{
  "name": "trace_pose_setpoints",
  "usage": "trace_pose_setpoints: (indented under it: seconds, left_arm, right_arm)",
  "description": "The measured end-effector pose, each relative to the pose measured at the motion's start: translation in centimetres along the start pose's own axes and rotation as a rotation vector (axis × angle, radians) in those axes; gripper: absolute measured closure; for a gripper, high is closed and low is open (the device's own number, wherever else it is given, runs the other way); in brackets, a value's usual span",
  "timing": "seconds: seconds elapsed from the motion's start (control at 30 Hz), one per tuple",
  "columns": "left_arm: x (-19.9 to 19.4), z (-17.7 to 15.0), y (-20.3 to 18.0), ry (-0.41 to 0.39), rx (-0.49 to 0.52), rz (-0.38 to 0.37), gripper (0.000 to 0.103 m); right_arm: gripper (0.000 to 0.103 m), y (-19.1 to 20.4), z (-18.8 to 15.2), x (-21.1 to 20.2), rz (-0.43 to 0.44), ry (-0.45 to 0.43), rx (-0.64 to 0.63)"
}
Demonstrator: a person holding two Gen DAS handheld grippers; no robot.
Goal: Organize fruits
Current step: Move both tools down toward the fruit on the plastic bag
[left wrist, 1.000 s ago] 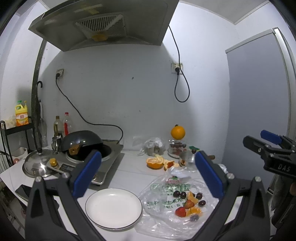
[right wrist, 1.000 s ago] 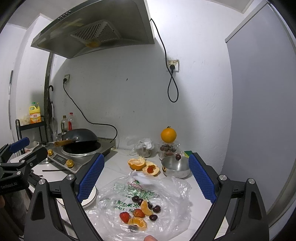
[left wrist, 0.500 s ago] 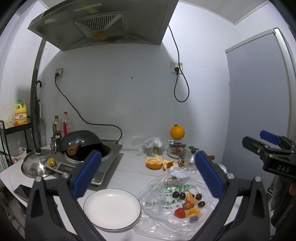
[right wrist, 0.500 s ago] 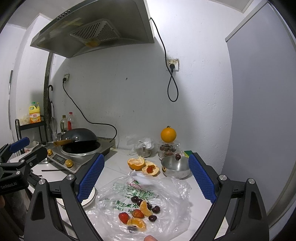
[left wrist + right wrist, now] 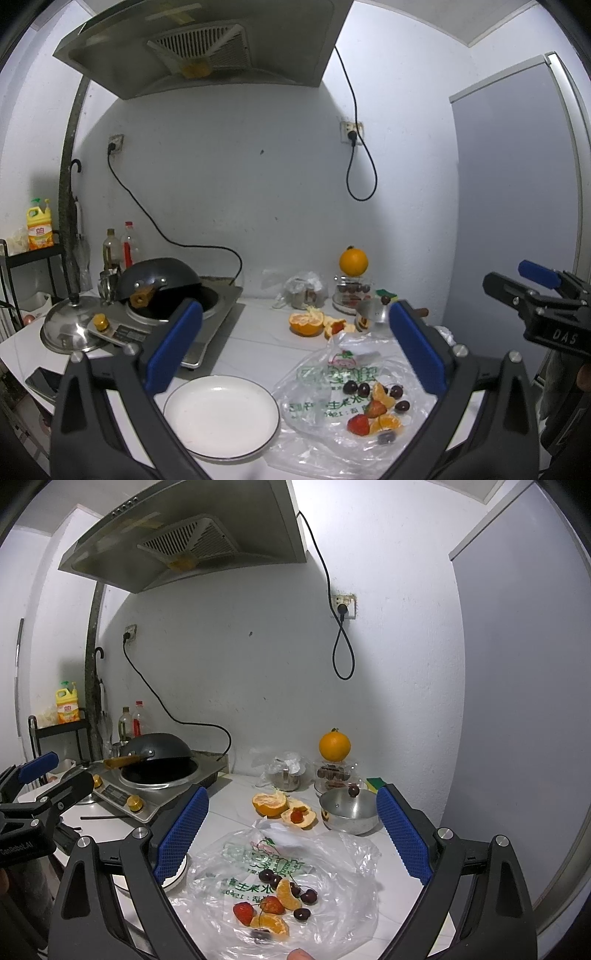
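A clear plastic bag (image 5: 332, 380) (image 5: 332, 856) lies flat on the white counter with fruit on it: strawberries (image 5: 243, 912), orange segments (image 5: 288, 893) and dark cherries (image 5: 266, 877). To its left sits a white plate (image 5: 221, 415), bare. My left gripper (image 5: 295, 347) hovers open above plate and bag, holding nothing. My right gripper (image 5: 291, 830) hangs open above the bag, also holding nothing. Each gripper shows at the edge of the other's view, the right gripper (image 5: 517, 280) on the right and the left gripper (image 5: 55, 775) on the left.
Behind the bag are a halved orange (image 5: 269, 803), a peel holding a strawberry (image 5: 295, 816), a steel bowl (image 5: 351, 814) with a cherry on its rim, and a whole orange (image 5: 334, 746) on a glass jar. An induction cooker with a wok (image 5: 159, 284) and a pot lid (image 5: 70, 328) fill the left.
Both views have shifted only slightly. Both grippers stay open, and the fruit, bag and plate lie where they were.
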State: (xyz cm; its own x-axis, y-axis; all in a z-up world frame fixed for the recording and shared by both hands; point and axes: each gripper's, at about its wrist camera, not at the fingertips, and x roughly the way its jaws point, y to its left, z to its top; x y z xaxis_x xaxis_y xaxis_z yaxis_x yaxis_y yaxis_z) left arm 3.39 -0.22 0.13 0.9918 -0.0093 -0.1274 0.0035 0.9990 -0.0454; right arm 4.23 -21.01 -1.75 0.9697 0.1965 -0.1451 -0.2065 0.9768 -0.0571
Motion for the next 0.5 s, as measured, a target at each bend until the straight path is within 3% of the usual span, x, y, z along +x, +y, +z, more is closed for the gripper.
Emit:
trace_pose_setpoints:
  seconds: [0.5]
  left_arm:
    - [3.4,-2.0,-2.3,0.088,0.038,-0.019,0.001]
  right_arm:
    - [0.009,-2.7,-2.0,2.1,-0.009,0.068,0.027]
